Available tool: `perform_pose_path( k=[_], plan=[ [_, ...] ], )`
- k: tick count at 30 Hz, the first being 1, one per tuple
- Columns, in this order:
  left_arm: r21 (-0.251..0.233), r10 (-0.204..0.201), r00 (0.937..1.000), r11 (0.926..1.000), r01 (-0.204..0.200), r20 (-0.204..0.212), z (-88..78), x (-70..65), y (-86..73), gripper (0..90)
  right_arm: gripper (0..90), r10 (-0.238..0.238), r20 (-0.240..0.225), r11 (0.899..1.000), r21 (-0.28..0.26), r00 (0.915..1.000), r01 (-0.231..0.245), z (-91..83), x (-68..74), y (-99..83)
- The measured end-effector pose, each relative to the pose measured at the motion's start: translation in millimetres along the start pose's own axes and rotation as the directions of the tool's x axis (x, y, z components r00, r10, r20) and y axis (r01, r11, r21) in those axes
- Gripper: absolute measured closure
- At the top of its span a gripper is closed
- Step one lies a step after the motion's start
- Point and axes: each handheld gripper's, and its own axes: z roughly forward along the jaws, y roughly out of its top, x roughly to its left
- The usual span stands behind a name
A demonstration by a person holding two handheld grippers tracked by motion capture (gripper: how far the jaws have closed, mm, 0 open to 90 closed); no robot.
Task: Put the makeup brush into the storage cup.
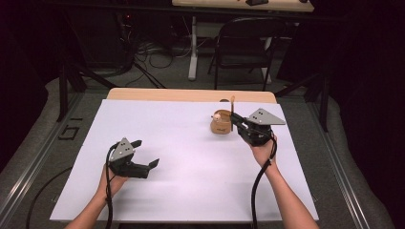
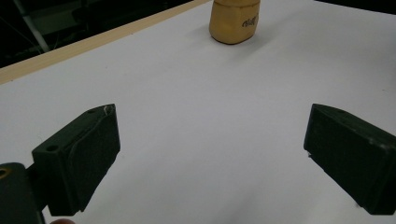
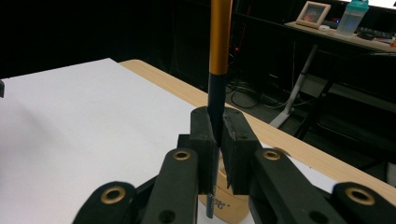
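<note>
- Currently, right gripper [image 1: 235,117]: jaws clamped on a pen [image 3: 219,46], black below, orange above, held upright. In the right gripper view the shaft runs down between the pads toward the cup [image 3: 226,207] beneath.
- Cup [image 1: 220,125]: tan, squat, standing on the white sheet [image 1: 181,162] near the far right of the table [image 1: 191,95], just left of the right gripper. A pale round item sits at its rim in the high view; what it is cannot be told.
- Pen position: directly over or partly inside the cup; the lower tip is hidden behind the jaws, so whether it has cleared the rim cannot be told.
- Left gripper [image 1: 145,153]: jaws wide apart, holding nothing, resting low over the sheet at near left, well apart from the cup. Its own view looks across bare sheet to the cup [image 2: 234,21].
- Progress, as judged: the grasp on the pen is secured. Whether the pen is going in or coming out is not settled by the pictures; either way, the transfer is not yet complete, and release remains.
- Surroundings: a chair [image 1: 243,47] and cables on the floor beyond the table.
</note>
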Motion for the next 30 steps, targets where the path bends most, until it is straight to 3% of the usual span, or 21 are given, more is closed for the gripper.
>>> perform_pose_path(
  k=[16, 30],
  plan=[
    [-0.003, 0.004, 1.0000, 1.0000, -0.004, -0.005, -1.3, 0.4, 0.2, 4.0, 84.0, -0.019, 0.003, 1.000, -0.018, 0.9998, 0.019, 17.4, -2.6, 12.3],
    [0.003, 0.010, 1.0000, 0.9999, -0.010, 0.000, 0.4, -1.5, 0.2, 4.1, 84.0, -0.016, 0.035, 1.000, -0.010, 0.9993, 0.016, 34.0, -16.6, 23.5]
  ],
)
